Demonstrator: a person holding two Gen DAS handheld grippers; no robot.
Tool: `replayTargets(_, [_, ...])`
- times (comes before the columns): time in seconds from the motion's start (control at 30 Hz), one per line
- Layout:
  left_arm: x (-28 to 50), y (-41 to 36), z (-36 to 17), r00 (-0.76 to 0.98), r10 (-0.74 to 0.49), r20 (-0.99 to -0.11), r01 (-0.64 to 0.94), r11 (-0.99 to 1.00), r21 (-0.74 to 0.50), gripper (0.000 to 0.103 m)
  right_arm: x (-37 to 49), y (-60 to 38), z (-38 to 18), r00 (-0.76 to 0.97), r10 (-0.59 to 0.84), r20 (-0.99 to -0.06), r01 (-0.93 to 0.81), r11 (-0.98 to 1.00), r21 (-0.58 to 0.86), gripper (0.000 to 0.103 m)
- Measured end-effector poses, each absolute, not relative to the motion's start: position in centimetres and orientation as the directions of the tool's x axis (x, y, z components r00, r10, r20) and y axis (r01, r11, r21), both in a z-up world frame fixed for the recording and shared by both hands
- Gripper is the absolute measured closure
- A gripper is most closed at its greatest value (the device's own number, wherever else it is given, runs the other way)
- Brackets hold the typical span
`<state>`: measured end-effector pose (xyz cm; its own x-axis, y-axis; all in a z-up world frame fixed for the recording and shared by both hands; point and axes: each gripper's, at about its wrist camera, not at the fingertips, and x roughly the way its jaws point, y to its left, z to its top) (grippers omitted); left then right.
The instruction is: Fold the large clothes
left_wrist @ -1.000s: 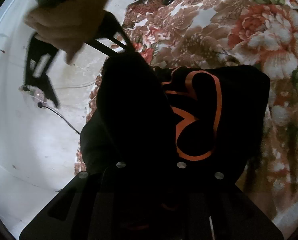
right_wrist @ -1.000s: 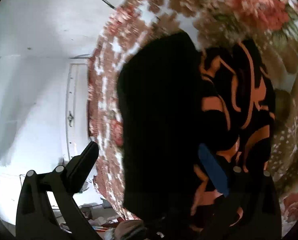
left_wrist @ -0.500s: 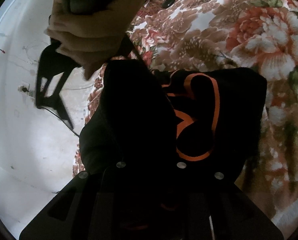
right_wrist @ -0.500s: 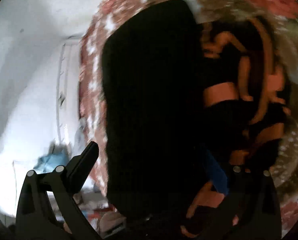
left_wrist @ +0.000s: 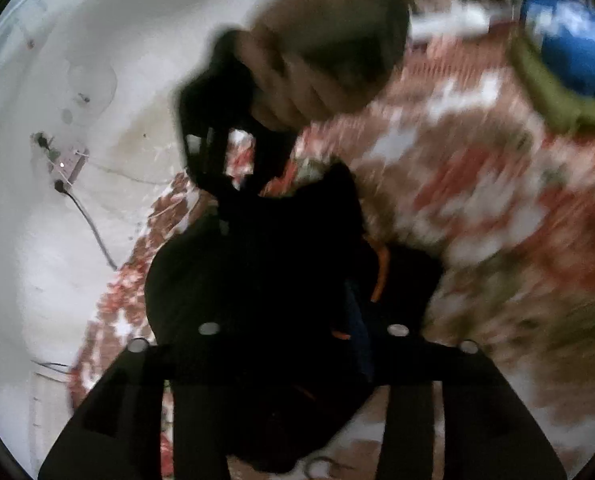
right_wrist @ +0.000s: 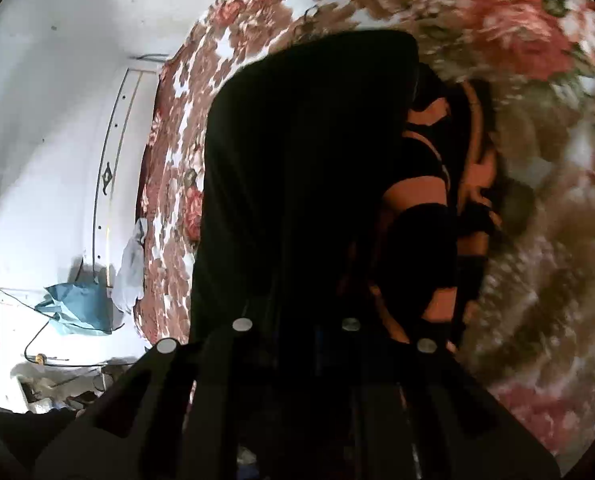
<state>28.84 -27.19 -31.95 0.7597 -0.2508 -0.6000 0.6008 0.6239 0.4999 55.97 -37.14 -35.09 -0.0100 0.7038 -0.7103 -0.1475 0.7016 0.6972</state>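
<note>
The black garment with orange stripes (left_wrist: 265, 280) lies bunched on the floral bedspread (left_wrist: 477, 184), near its edge. In the blurred left wrist view, my left gripper (left_wrist: 301, 312) hangs over it; its jaws are opening, the cloth sits between them, and a blue pad (left_wrist: 357, 320) shows bare. A hand (left_wrist: 317, 60) holds my right gripper (left_wrist: 233, 204), whose tips reach into the garment's far edge. In the right wrist view the right gripper (right_wrist: 295, 312) has its fingers drawn together on a thick fold of the black garment (right_wrist: 305, 160). The fingertips are hidden in the dark cloth.
A white wall with a socket and black cable (left_wrist: 63, 164) runs along the bed's left side. A blue object (left_wrist: 569, 40) and green cloth (left_wrist: 545, 88) lie at the far right. Beside the bed are a white panel (right_wrist: 109, 160), blue fabric (right_wrist: 77, 308) and floor clutter.
My right gripper's jaws have closed on the garment's fold. My left gripper's jaws have parted and it has risen and tilted, so more of the bed shows. The hand moved toward the centre.
</note>
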Motion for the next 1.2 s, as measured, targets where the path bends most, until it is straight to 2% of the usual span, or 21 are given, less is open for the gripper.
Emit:
replayTargets(0.07, [28.3, -26.0, -29.3, 0.750, -0.281, -0.600, 0.601, 0.667, 0.440, 0.053, 54.8, -38.6, -34.4, -0.002, 0.699, -0.715, -0.132, 0.709, 0.693, 0.091])
replayTargets(0.17, [30.4, -24.1, -27.9, 0.757, -0.242, -0.606, 0.558, 0.722, 0.409, 0.050, 53.1, -40.6, -33.6, 0.009, 0.683, -0.730, -0.120, 0.725, 0.678, 0.091])
replayTargets(0.27, [34.2, -22.0, -29.7, 0.742, -0.206, -0.638, 0.533, 0.758, 0.375, 0.053, 51.9, -41.8, -33.8, 0.022, 0.635, -0.772, -0.131, 0.767, 0.628, 0.091])
replayTargets(0.3, [35.0, -21.6, -30.8, 0.724, -0.213, -0.656, 0.551, 0.751, 0.364, 0.055, 51.6, -42.1, -34.3, 0.022, 0.611, -0.791, -0.133, 0.786, 0.604, 0.091])
replayTargets(0.33, [35.8, -21.5, -32.8, 0.692, -0.213, -0.689, 0.586, 0.724, 0.365, 0.061, 51.2, -42.4, -35.1, 0.016, 0.578, -0.816, -0.153, 0.808, 0.570, 0.091])
replayTargets(0.37, [36.2, -21.5, -34.6, 0.655, -0.214, -0.725, 0.625, 0.692, 0.360, 0.062, 50.9, -42.7, -35.8, 0.015, 0.559, -0.829, -0.157, 0.820, 0.550, 0.091])
replayTargets(0.57, [35.3, -20.7, -39.1, 0.648, -0.254, -0.718, 0.670, 0.639, 0.379, 0.061, 50.5, -41.6, -41.2, 0.012, 0.470, -0.883, -0.196, 0.867, 0.459, 0.092])
replayTargets(0.7, [35.6, -19.4, -40.4, 0.647, -0.259, -0.717, 0.652, 0.675, 0.345, 0.061, 51.1, -40.6, -43.5, 0.032, 0.491, -0.870, -0.180, 0.859, 0.479, 0.091])
replayTargets(0.87, [36.7, -18.2, -41.1, 0.638, -0.276, -0.719, 0.643, 0.705, 0.300, 0.061, 51.5, -39.7, -44.0, 0.051, 0.494, -0.868, -0.208, 0.855, 0.475, 0.090])
replayTargets(0.93, [36.5, -18.7, -40.8, 0.647, -0.259, -0.717, 0.629, 0.713, 0.311, 0.060, 51.2, -39.6, -43.4, 0.063, 0.475, -0.878, -0.222, 0.864, 0.452, 0.086])
replayTargets(0.97, [36.3, -19.2, -40.3, 0.655, -0.249, -0.713, 0.625, 0.709, 0.327, 0.058, 50.9, -39.6, -42.4, 0.081, 0.452, -0.888, -0.231, 0.876, 0.424, 0.083])
replayTargets(1.0, [36.3, -19.5, -39.6, 0.657, -0.245, -0.713, 0.630, 0.697, 0.341, 0.055, 50.7, -39.6, -41.6, 0.094, 0.438, -0.894, -0.237, 0.882, 0.408, 0.076])
replayTargets(1.03, [36.5, -19.7, -39.0, 0.655, -0.234, -0.719, 0.632, 0.691, 0.351, 0.037, 50.5, -39.7, -40.2, 0.113, 0.421, -0.900, -0.248, 0.889, 0.385, 0.064])
replayTargets(1.07, [37.2, -19.6, -37.9, 0.657, -0.208, -0.725, 0.615, 0.704, 0.355, 0.012, 50.5, -39.8, -38.7, 0.149, 0.393, -0.907, -0.254, 0.902, 0.349, 0.054])
replayTargets(1.13, [38.6, -18.3, -34.8, 0.684, -0.241, -0.689, 0.572, 0.763, 0.300, 0.010, 50.8, -40.0, -35.8, 0.256, 0.367, -0.894, -0.263, 0.917, 0.301, 0.015])
replayTargets(1.2, [41.3, -16.4, -31.5, 0.711, -0.251, -0.657, 0.496, 0.841, 0.216, 0.008, 51.6, -39.8, -33.5, 0.356, 0.332, -0.874, -0.248, 0.935, 0.254, 0.012])
